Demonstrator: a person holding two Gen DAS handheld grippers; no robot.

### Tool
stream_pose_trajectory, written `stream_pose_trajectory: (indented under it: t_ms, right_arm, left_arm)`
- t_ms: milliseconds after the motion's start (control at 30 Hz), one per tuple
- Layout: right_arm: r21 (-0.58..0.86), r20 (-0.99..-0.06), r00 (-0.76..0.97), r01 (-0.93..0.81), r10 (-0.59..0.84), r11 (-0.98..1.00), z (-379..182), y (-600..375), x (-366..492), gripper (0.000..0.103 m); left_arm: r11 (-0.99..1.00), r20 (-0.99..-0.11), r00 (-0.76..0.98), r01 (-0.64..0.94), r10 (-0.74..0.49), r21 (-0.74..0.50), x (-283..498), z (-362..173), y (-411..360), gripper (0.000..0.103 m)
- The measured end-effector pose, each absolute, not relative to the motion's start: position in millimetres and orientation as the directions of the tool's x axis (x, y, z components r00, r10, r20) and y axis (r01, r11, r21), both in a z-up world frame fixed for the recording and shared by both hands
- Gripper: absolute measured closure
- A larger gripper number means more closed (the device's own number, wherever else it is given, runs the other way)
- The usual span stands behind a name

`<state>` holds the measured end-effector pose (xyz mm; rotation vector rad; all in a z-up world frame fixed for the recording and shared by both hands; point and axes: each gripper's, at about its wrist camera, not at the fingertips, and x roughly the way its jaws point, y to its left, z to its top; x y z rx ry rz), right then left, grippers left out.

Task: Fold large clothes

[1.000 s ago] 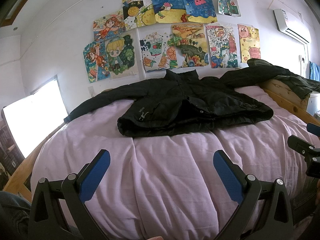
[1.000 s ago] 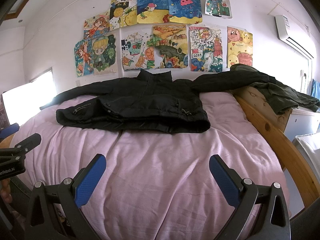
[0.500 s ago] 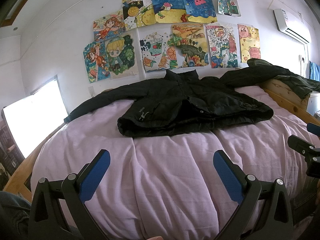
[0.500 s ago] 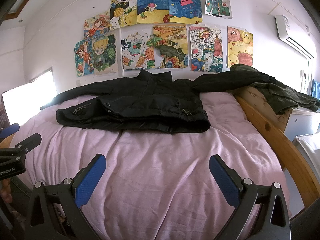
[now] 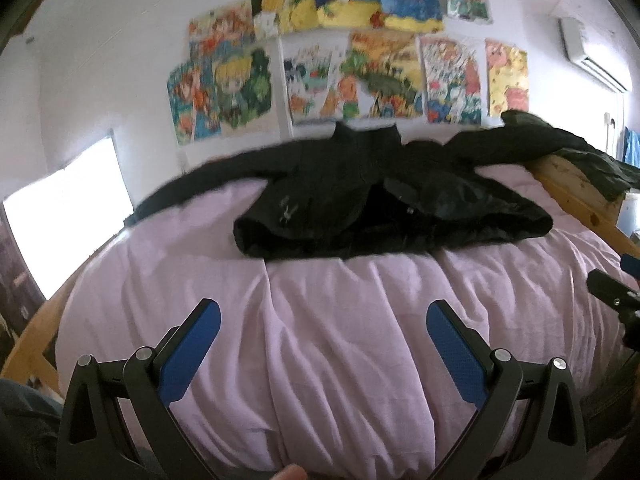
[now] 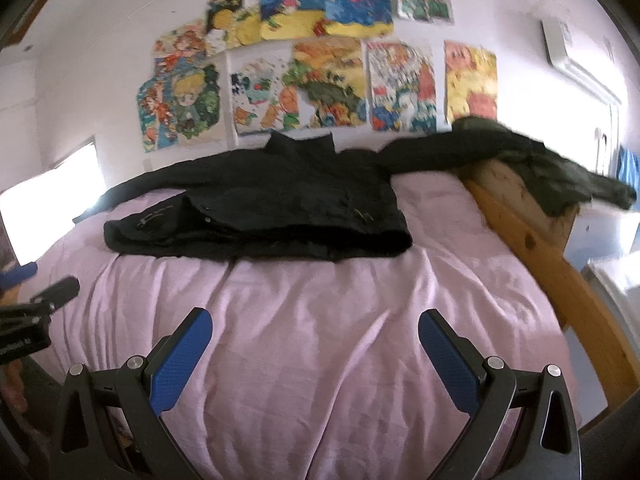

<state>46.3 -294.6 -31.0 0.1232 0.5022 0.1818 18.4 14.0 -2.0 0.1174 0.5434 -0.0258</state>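
A black jacket lies across the far half of the pink bedspread, its hem folded up over the body, collar toward the wall and both sleeves spread out sideways. My left gripper hovers open over the near part of the bed, well short of the jacket, nothing between its blue pads. My right gripper is likewise open and empty above the near bedspread. Each gripper's tip shows at the edge of the other's view.
A wooden bed rail runs along the right side, with a dark green garment draped over its far end. Colourful drawings cover the wall behind the bed. A bright window is at the left.
Both views have shifted slightly and are blurred with motion, tilting a little downward toward the bed. The jacket has not moved and both grippers stay open.
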Motion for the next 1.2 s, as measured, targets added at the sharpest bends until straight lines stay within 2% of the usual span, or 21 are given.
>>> stream_pose_trajectory:
  t_ms: [100, 267, 367, 500, 600, 733, 900, 1033, 1200]
  right_arm:
    - [0.174, -0.507, 0.834, -0.149, 0.218, 0.973, -15.6, -299.1, 63.1, 0.0]
    - [0.064, -0.514, 0.832, -0.206, 0.209, 0.976, 39.5, -299.5, 98.6, 0.0]
    - [0.04, -0.557, 0.802, -0.233, 0.216, 0.972, 75.2, -308.0, 134.9, 0.0]
    - [-0.006, -0.596, 0.788, -0.196, 0.154, 0.981, 119.2, -334.3, 192.3, 0.0]
    - [0.019, -0.571, 0.816, -0.102, 0.095, 0.995, 137.2, -366.2, 235.2, 0.0]
    - [0.18, -0.517, 0.853, 0.03, 0.069, 0.983, 134.7, -428.4, 289.0, 0.0]
    - [0.167, -0.525, 0.847, 0.194, -0.08, 0.967, 118.7, -503.3, 346.5, 0.0]
    - [0.233, -0.507, 0.847, 0.315, -0.161, 0.92, 100.9, -567.5, 363.7, 0.0]
    - [0.305, -0.588, 0.772, 0.489, -0.242, 0.817, 64.3, -633.8, 375.5, 0.0]
  left_arm:
    - [0.991, -0.526, 0.85, 0.07, 0.001, 0.116, 30.5, 17.9, 14.3, 0.002]
    - [0.975, -0.497, 0.868, 0.126, -0.02, 0.181, 57.4, 68.3, 6.4, 0.002]
    - [0.967, -0.502, 0.865, 0.148, -0.024, 0.208, 89.3, 102.6, -0.5, 0.002]
    - [0.947, -0.535, 0.845, 0.166, 0.006, 0.273, 138.1, 128.6, -17.8, 0.002]
    - [0.942, -0.569, 0.822, 0.194, -0.005, 0.272, 197.1, 138.1, -38.8, 0.002]
    - [0.948, -0.56, 0.826, 0.226, -0.063, 0.226, 280.4, 138.1, -70.9, 0.002]
    - [0.933, -0.559, 0.815, 0.307, -0.154, 0.19, 392.0, 122.5, -123.8, 0.002]
    - [0.921, -0.568, 0.794, 0.359, -0.216, 0.152, 466.2, 93.6, -163.3, 0.002]
    - [0.919, -0.6, 0.759, 0.382, -0.251, 0.1, 529.2, 46.8, -197.2, 0.002]
